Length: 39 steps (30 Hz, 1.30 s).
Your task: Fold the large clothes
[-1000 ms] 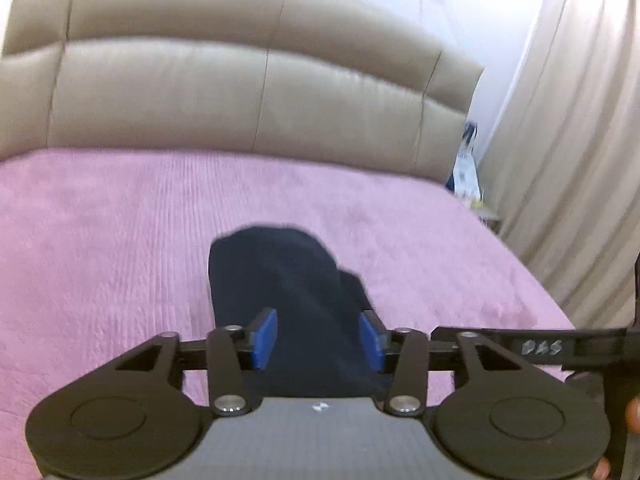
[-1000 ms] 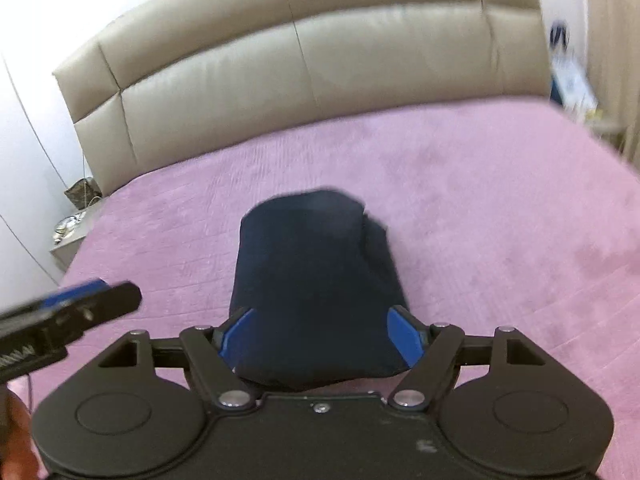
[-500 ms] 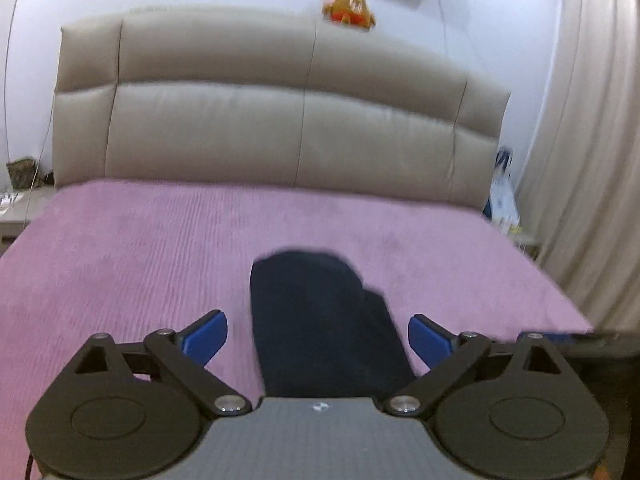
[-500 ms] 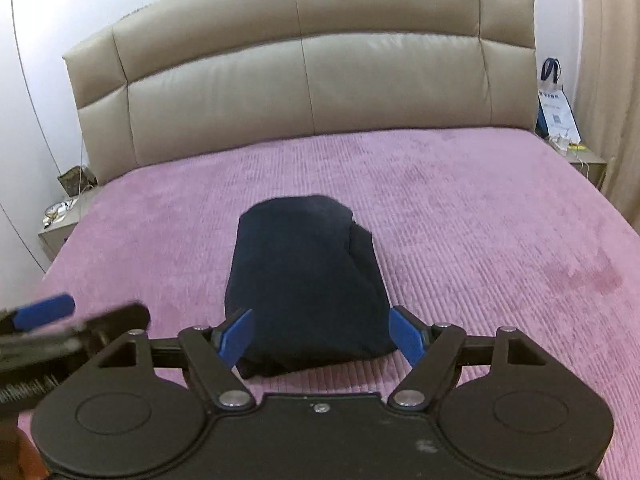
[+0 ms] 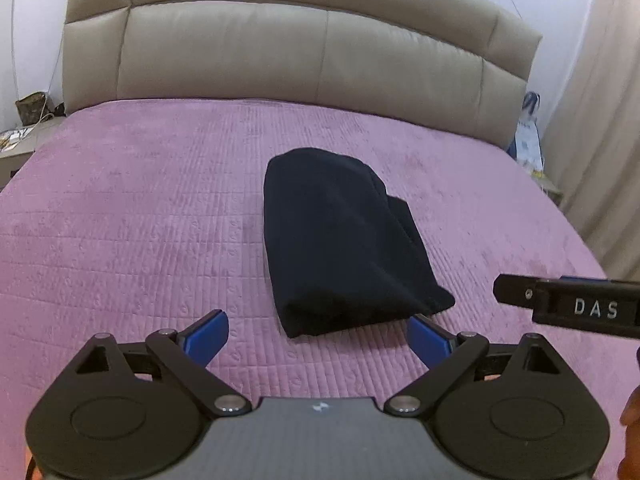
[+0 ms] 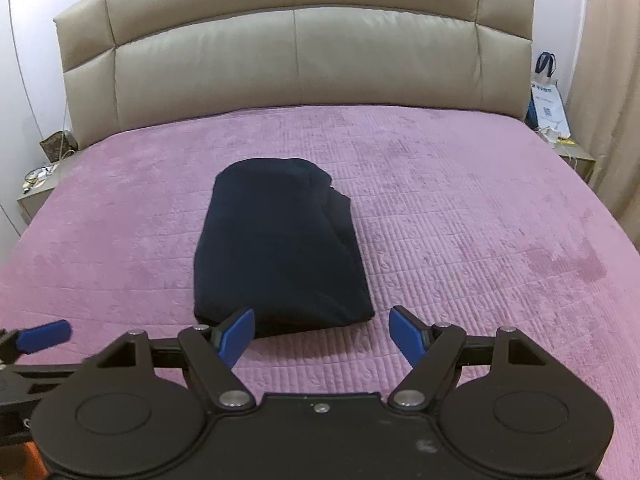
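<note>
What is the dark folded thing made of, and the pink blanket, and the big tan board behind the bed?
Folded garment: soft matte knit, probably fleece or cotton; no shine. Bedspread: plush quilted fabric; stitched grid, velvety patches. Headboard: leather or faux leather; smooth sheen, padded panels.

The folded garment lies on the bedspread near the middle of the bed, its long side running toward the headboard behind it. The left gripper hangs just before the garment's near edge, apart from it, with the right gripper to its right. A nightstand stands left of the bed, another right, a bag on it beside the curtain.
</note>
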Tool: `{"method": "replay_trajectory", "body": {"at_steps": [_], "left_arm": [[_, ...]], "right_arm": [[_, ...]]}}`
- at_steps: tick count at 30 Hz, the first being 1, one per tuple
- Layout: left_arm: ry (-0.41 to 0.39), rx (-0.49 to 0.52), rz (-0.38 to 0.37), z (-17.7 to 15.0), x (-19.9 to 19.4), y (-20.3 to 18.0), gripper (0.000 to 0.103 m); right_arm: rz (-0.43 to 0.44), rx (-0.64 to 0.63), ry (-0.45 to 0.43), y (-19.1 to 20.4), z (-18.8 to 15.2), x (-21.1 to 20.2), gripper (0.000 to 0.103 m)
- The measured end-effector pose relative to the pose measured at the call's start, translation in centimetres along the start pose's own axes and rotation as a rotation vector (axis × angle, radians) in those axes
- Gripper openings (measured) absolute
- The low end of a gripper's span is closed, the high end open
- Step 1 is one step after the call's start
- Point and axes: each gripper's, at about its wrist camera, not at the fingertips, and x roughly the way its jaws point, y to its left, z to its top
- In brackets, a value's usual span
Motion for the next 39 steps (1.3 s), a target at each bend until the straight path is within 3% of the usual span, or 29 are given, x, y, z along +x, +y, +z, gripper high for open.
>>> {"method": "replay_trajectory", "body": {"at_steps": [7,39], "left_arm": [[-0.022,0.041,0.112,0.4,-0.2,-0.2,0.097],[-0.001,0.039,0.130,1.0,-0.6,0.5,0.097]], "right_arm": [[0.011,0.000,-0.010,-0.2,0.0,-0.2,0.088],[0.086,0.031,0.017,-1.2,-0.2,0.3,0.088]]}}
